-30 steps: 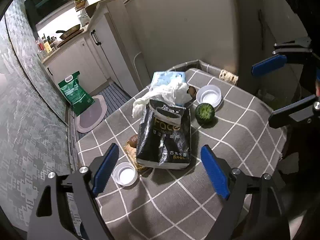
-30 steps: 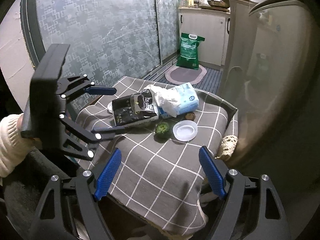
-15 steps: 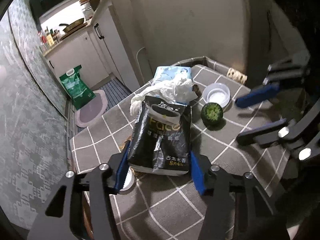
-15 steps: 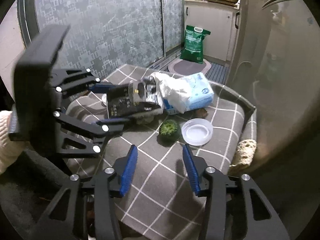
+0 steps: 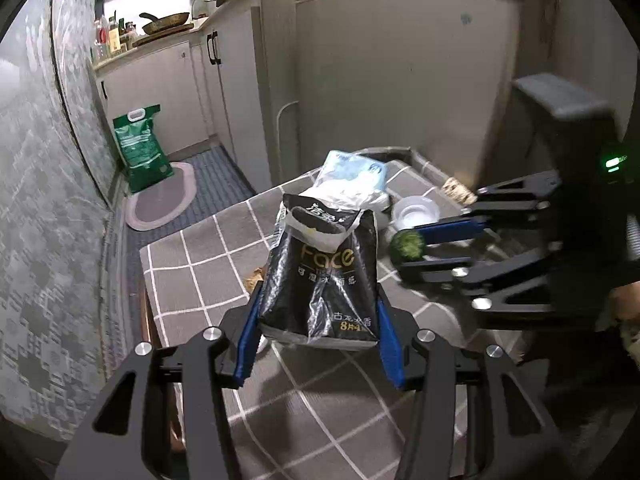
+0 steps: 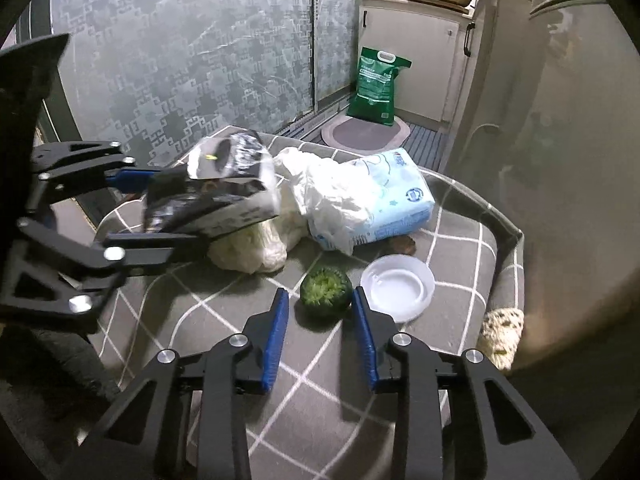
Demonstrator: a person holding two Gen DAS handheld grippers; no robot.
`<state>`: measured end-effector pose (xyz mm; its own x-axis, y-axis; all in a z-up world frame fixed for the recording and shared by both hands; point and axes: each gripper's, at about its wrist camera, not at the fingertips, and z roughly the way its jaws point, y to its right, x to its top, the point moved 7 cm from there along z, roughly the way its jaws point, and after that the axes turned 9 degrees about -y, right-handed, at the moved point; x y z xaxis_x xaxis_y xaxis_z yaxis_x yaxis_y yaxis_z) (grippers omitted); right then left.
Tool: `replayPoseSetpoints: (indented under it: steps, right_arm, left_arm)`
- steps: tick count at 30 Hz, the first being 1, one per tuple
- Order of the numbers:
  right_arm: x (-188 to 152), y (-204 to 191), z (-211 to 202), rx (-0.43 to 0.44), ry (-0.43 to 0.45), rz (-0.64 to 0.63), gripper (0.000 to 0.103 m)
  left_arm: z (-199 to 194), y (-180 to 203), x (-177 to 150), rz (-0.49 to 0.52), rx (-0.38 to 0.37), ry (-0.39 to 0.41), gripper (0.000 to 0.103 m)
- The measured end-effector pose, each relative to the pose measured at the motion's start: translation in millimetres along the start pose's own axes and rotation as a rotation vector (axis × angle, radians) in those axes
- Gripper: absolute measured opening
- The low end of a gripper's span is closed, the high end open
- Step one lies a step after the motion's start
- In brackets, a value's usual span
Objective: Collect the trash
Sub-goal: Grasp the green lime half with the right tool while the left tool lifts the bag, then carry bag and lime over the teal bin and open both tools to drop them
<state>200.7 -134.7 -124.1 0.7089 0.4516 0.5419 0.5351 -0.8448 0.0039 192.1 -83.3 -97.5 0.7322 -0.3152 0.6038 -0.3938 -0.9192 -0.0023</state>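
My left gripper (image 5: 318, 300) is shut on the black tissue pack bag (image 5: 320, 276) and holds it lifted and tilted off the checked table; the bag also shows in the right wrist view (image 6: 218, 196). My right gripper (image 6: 320, 304) is open, its blue pads on either side of a green round fruit husk (image 6: 326, 290), close but apart. The husk also shows in the left wrist view (image 5: 407, 245), beside the right gripper's fingers (image 5: 452, 230).
A white plastic lid (image 6: 398, 288) lies right of the husk. A crumpled white bag (image 6: 332, 200), a blue tissue pack (image 6: 392, 196) and a pale lump (image 6: 250, 246) sit behind. A brown scrap (image 6: 402, 243) and the table's raised edge (image 6: 508, 240) are at the right.
My left gripper closed on the black bag and lifted it off the table. My right gripper moved forward and down and narrowed around the green husk.
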Motion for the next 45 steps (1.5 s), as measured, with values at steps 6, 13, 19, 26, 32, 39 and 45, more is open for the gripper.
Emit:
replayPoseSetpoints:
  steps: [6, 13, 19, 26, 32, 39, 45]
  right_arm:
    - [7.2, -1.0, -2.7, -0.040, 0.006, -0.003, 0.023]
    - [12.4, -6.1, -28.5, -0.036, 0.047, 0.014, 0.023]
    - [19.0, -16.3, -50.7, 0.029, 0.106, 0.044, 0.023]
    - [43.4, -63.6, -49.8, 0.113, 0.124, -0.002, 0.023]
    - [56.3, -101.0, -50.1, 0.159, 0.126, -0.060, 0.023]
    - [74.8, -143.0, -48.0, 0.215, 0.131, -0.113, 0.023]
    - [89.5, -179.6, -39.6, 0.260, 0.121, -0.151, 0.023]
  left_arm:
    - [-9.1, 2.2, -3.9, -0.041, -0.080, 0.002, 0.053]
    - [-38.6, -8.8, -5.4, -0.083, -0.081, 0.080, 0.053]
    - [-67.2, -32.6, -16.3, -0.151, -0.043, 0.133, 0.053]
    - [-82.2, -69.6, -42.6, -0.245, 0.039, 0.117, 0.053]
    - [-87.3, -94.3, -67.5, -0.281, 0.076, 0.080, 0.053]
    - [-87.0, -118.9, -104.2, -0.305, 0.126, 0.019, 0.054]
    - [-83.5, -138.5, -128.5, -0.334, 0.147, -0.037, 0.057]
